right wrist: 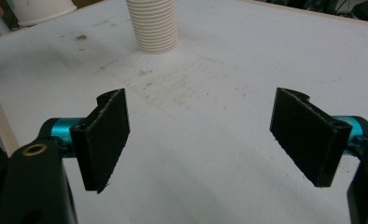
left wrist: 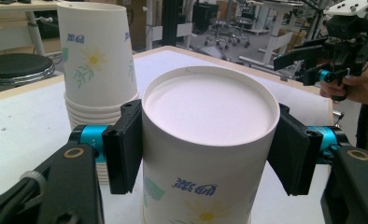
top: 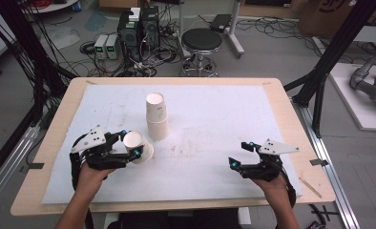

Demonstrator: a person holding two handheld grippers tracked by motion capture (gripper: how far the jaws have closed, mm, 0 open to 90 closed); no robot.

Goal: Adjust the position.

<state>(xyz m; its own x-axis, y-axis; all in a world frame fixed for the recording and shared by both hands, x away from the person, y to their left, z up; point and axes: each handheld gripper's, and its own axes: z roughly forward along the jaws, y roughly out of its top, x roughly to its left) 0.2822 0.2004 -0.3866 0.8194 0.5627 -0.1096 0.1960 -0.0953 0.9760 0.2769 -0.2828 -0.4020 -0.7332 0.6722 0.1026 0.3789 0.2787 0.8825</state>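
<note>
Left gripper (top: pixel 130 143) pinches an upside-down paper cup (top: pixel 137 146) between its pads at the left of the white mat (top: pixel 214 109), just beside the stack of cups (top: pixel 156 116). Right gripper (top: pixel 241 154), well apart at the mat's right, has its jaws spread wide with nothing between them.

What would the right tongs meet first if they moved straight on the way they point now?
Probably the stack of cups. The right tongs stand open and empty over the white mat, and the stack stands a little to the left of their line, so they may pass just beside it.
</note>
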